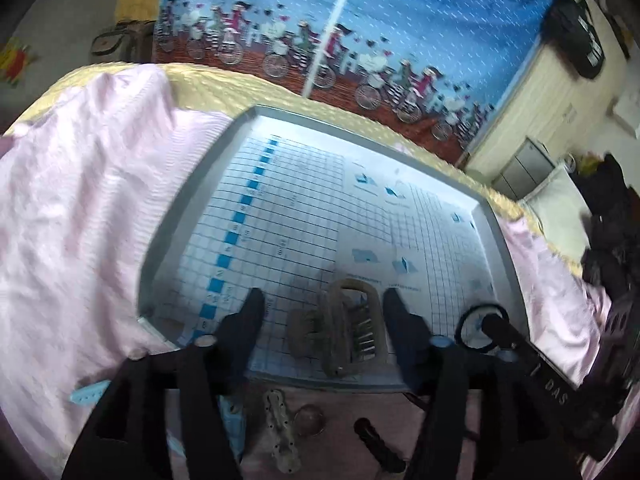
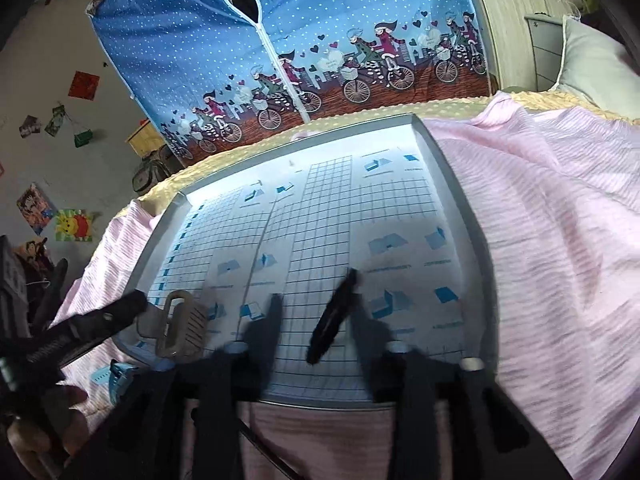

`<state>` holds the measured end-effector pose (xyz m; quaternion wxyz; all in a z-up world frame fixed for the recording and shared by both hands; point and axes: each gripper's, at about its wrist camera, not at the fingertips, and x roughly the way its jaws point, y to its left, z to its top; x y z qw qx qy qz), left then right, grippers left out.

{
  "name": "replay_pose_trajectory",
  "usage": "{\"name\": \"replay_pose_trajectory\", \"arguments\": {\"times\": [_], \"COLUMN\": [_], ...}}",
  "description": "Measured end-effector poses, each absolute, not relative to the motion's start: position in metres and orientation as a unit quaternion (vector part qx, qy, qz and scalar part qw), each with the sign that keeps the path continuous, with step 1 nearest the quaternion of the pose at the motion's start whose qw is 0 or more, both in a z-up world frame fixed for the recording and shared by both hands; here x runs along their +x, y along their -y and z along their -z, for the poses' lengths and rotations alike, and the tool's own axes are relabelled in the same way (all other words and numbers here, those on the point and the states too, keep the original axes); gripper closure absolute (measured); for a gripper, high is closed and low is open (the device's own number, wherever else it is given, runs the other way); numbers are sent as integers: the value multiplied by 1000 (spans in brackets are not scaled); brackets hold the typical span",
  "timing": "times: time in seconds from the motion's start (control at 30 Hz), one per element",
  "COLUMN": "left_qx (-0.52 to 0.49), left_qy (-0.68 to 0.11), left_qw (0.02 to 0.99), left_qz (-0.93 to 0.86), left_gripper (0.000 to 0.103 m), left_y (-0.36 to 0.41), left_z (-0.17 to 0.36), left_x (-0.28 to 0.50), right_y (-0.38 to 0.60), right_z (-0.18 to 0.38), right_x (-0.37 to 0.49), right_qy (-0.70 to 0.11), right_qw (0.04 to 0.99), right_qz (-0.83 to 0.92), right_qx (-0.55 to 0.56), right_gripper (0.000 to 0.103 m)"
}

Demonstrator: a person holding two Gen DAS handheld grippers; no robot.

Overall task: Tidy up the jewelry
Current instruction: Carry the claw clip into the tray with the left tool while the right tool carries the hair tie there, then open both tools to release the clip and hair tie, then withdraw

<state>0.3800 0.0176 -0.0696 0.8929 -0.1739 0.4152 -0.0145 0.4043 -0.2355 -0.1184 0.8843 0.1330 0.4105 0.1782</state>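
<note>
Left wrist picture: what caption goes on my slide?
Open left gripper hovers around a beige hair claw on the gridded tray.

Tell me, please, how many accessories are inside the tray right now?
2. A beige claw clip lies near the tray's front edge, between the left gripper's open fingers; a black hair tie sits front right, by the right gripper. The grippers may hide others.

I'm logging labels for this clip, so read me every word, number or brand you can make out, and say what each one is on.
"DAS": white letters on the black arm of the right tool, seen in the left wrist view; possibly part of a longer word.
Numbers beside the blue squares on the gridded sheet in the tray: too blurred to read.
Captions under the small blue pictures on that sheet: too small to read.
Wall pictures: no legible text.
</note>
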Motion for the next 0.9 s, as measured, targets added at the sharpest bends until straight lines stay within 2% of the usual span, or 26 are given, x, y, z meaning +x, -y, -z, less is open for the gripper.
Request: {"name": "replay_pose_trajectory", "arguments": {"times": [0.03, 0.1, 0.13, 0.17, 0.27, 0.63, 0.9], "left_qx": [-179, -182, -180, -177, -150, -77, -46], "left_qy": [-404, -374, -362, -346, -302, -246, -281], "left_qw": [897, 910, 914, 921, 941, 966, 958], "left_qz": [8, -1, -7, -16, -36, -25, 7], "left_gripper": [34, 9, 1, 1, 1, 1, 1], "left_y": [-21, -24, -25, -26, -26, -16, -25], "left_z": [65, 54, 50, 44, 27, -9, -14], "left_x": [374, 362, 356, 349, 324, 247, 199], "right_y": [237, 240, 240, 242, 247, 247, 243], "right_z": [116, 110, 107, 102, 87, 31, 14], "right_x": [403, 398, 396, 391, 373, 281, 212], "right_qy": [-408, -399, -393, -382, -350, -245, -223], "right_qw": [887, 894, 898, 904, 919, 952, 958], "right_qz": [-174, -164, -160, -152, -148, -174, -168], "right_qx": [130, 123, 120, 114, 106, 58, 68], "right_gripper": [53, 40, 27, 16, 1, 0, 0]}}
